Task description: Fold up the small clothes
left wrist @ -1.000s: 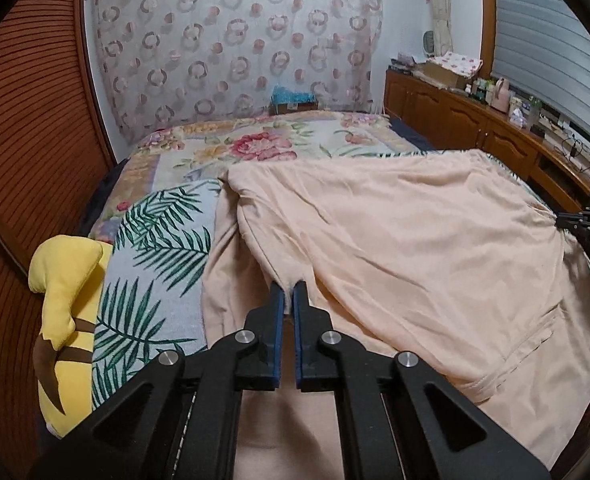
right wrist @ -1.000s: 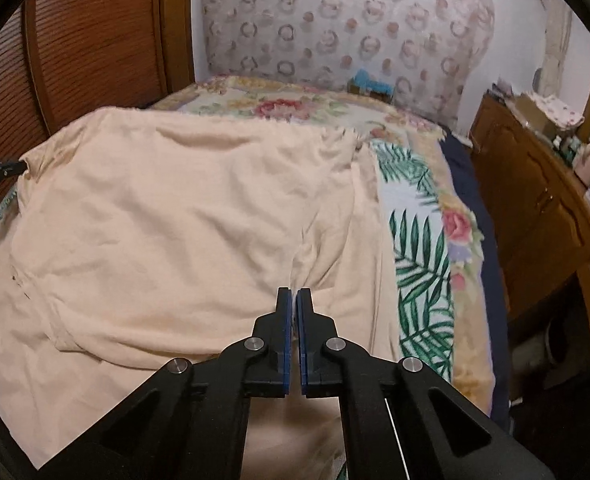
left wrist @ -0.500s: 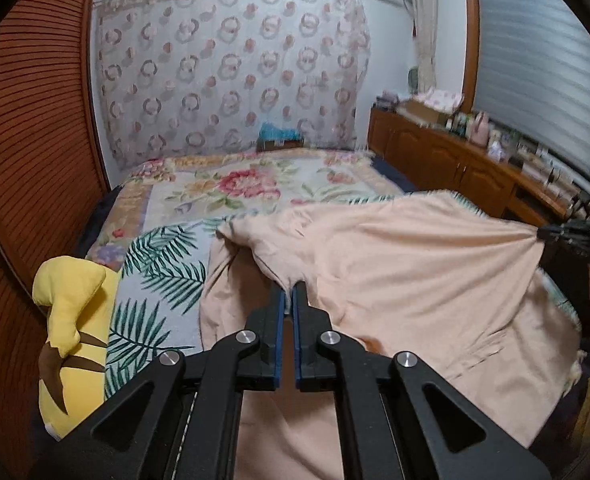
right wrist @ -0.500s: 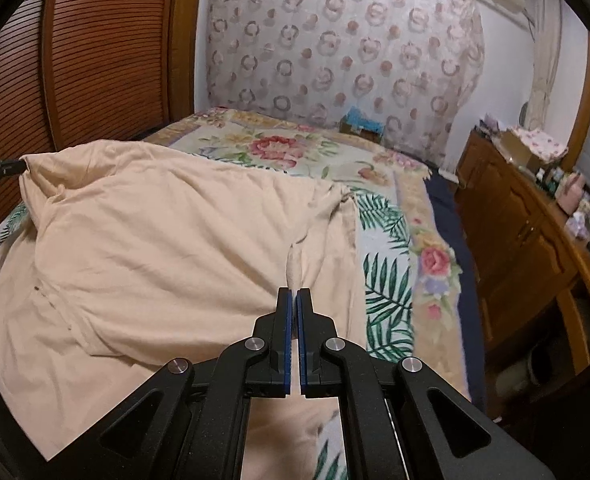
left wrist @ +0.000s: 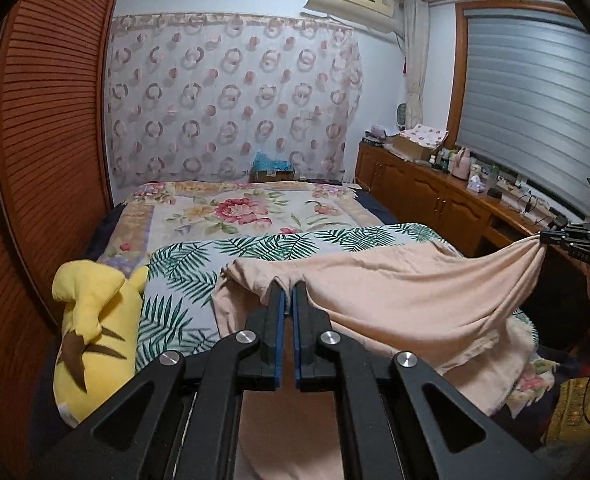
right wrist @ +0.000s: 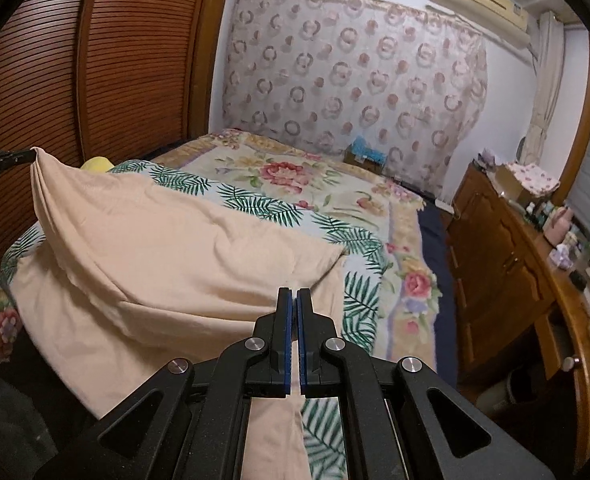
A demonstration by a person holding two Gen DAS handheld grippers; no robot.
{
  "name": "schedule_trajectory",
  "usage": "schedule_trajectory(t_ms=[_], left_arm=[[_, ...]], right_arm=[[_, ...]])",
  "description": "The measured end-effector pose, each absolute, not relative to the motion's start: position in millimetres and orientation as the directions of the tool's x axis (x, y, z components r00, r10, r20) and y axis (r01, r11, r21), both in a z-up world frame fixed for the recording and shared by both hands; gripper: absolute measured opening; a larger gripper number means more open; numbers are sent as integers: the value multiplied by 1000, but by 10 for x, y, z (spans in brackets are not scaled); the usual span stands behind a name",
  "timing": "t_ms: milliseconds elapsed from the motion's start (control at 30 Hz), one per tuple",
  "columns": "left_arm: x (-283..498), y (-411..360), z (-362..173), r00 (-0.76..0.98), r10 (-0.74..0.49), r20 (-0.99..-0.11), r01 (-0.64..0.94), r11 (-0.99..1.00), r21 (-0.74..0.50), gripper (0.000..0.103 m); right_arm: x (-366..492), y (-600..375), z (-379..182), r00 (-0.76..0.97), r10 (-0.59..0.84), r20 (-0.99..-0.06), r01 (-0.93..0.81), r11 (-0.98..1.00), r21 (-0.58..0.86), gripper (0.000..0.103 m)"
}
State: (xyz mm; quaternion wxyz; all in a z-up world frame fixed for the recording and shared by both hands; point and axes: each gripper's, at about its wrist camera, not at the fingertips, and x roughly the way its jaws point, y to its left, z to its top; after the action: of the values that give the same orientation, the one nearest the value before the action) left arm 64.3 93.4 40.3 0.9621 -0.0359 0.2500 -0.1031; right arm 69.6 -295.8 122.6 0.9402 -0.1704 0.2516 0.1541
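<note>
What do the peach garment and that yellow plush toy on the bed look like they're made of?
Peach garment: likely a thin matte cotton-type knit, since it drapes in soft folds between the grippers. Yellow plush toy: probably stuffed fabric with a soft, slightly fuzzy surface, rounded and puffy. The exact fibres cannot be told.

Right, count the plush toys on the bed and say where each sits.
1. A yellow plush toy lies at the bed's edge beside the slatted wooden doors. The lifted peach garment may hide others.

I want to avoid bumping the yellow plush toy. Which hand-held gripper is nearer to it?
Left. The left hand-held gripper is just beside the yellow plush toy; the right hand-held gripper holds the garment's opposite end.
</note>
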Motion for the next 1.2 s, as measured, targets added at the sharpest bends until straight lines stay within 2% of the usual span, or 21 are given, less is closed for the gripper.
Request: schedule_trajectory(t_ms=[100,167,300,367,467,567,633,700,767,900,933,1200], left_arm=[[548,988,304,841,-210,-498,165,977,-133,4],[585,985,95,810,-195,-553,155,981,-119,4],[665,965,-415,738,-171,-653,113,985,-131,4],[651,970,-592,718,-162,-677,95,986,-135,4],[563,981,-721,709,-129,-693,68,991,-115,5],[524,1007,-737,707,-118,-697,55,992,-112,18],[502,1033,-754,708,-110,-698,47,993,-110,26],[473,1046,-764,708,-115,-697,42,992,-120,42],[448,1057,-778,707,-130,-695,43,989,-141,42],[449,1024,-849,693,-143,-706,39,986,-161,42],[454,1012,-877,688,-147,-710,37,985,-167,42],[494,953,-993,660,-161,-734,27,981,-191,43]], right_arm=[[504,-3005,1265,827,207,-522,-383,888,-254,2],[465,-3025,1191,820,202,-535,-385,887,-256,2],[669,-3098,703,757,188,-626,-379,906,-187,2],[834,-3125,380,708,177,-684,-372,916,-149,2],[976,-3155,53,668,171,-724,-361,926,-114,2],[1026,-3124,-51,671,171,-721,-357,928,-111,2],[1079,-3116,-48,679,187,-710,-360,928,-100,6],[1057,-3095,-33,692,197,-694,-360,928,-95,7],[996,-3090,-35,703,201,-682,-359,928,-96,11],[888,-3060,-88,714,224,-664,-367,927,-81,42],[875,-3044,-105,716,231,-659,-369,926,-77,46],[856,-2959,-198,708,283,-647,-398,917,-33,47]])
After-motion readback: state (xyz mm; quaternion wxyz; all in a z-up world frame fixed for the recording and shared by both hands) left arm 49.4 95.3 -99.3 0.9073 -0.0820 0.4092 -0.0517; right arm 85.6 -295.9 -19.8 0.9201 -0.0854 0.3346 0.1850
